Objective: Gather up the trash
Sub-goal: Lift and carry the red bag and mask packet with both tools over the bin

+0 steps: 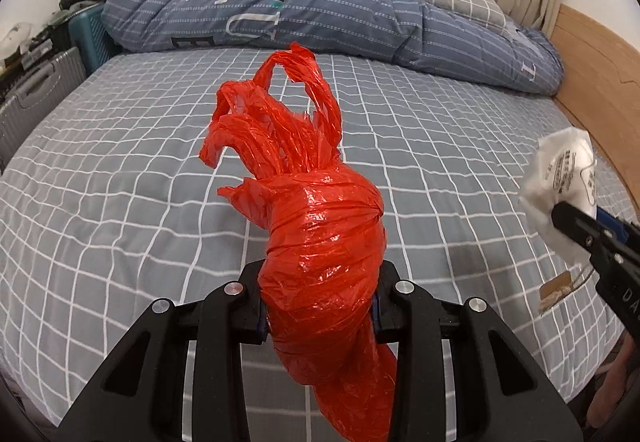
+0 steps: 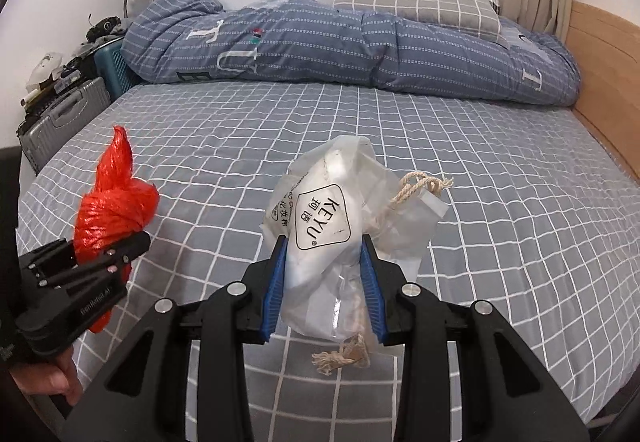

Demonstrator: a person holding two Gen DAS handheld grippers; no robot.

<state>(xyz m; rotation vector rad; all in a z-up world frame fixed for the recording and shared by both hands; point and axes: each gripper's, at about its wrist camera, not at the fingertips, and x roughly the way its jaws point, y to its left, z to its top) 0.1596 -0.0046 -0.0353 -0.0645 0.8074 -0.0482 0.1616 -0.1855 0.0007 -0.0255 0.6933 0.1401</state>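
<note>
My left gripper [image 1: 320, 302] is shut on a crumpled red plastic bag [image 1: 316, 226] and holds it above the bed; the bag's handles stick up ahead. It also shows in the right wrist view [image 2: 114, 202], at the left, with the left gripper [image 2: 108, 258] clamped on it. My right gripper [image 2: 324, 278] is shut on a white plastic bag printed "KEYU" [image 2: 320, 218] with a rope cord [image 2: 420, 184]. In the left wrist view the white bag [image 1: 560, 178] and right gripper [image 1: 576, 226] are at the right edge.
The bed [image 2: 480, 202] has a grey checked sheet. A rolled blue quilt [image 2: 340, 46] and a pillow [image 2: 416, 2] lie at the far end. A wooden bed frame [image 2: 600, 82] runs along the right. Suitcases [image 2: 64, 114] and clutter stand at the left.
</note>
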